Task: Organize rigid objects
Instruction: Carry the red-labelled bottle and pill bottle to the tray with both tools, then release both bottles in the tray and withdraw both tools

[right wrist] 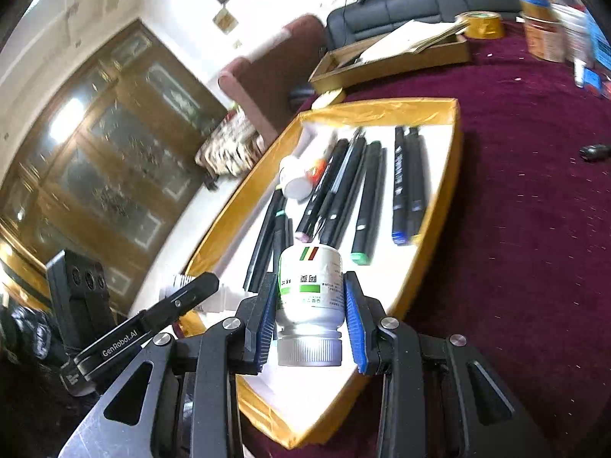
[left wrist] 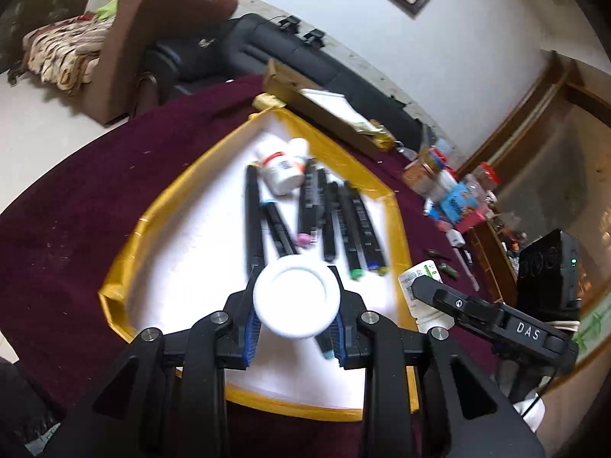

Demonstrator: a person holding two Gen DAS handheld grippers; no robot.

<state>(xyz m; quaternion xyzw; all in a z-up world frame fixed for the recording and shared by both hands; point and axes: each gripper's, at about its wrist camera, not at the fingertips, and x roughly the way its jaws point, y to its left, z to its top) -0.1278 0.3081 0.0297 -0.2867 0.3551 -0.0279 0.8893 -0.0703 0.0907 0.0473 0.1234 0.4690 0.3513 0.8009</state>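
At about six o'clock in the left wrist view, the left gripper [left wrist: 296,305] was clamped on a white bottle [left wrist: 296,302], its round end facing the camera and the blue pads [left wrist: 252,334] pressing on either side. It was held over the near part of the tray [left wrist: 118,259], a white-floored box rimmed in yellow tape. The bottle looked like smooth, hard plastic: light and stiff, probably slick. With a grip on a round body, it could have twisted or slipped if squeezed weakly.

Toward twelve o'clock from that bottle, a row of black markers [left wrist: 345,221] lay roughly parallel on the tray floor, and beyond them another white bottle with a red band [left wrist: 282,170] lay on its side, touching the marker ends. The markers seemed rigid and light, best taken across the middle of the barrel.

Further right, at about four o'clock, the right gripper [right wrist: 310,316] held a labelled medicine bottle [right wrist: 309,297] across its body, the ridged cap [right wrist: 309,351] nearest the camera. In the right wrist view it hung over the tray's near end, at six o'clock. Its paper label likely gave better friction than bare plastic, so the mid-body hold seemed sound. Whether it held anything could not be told.
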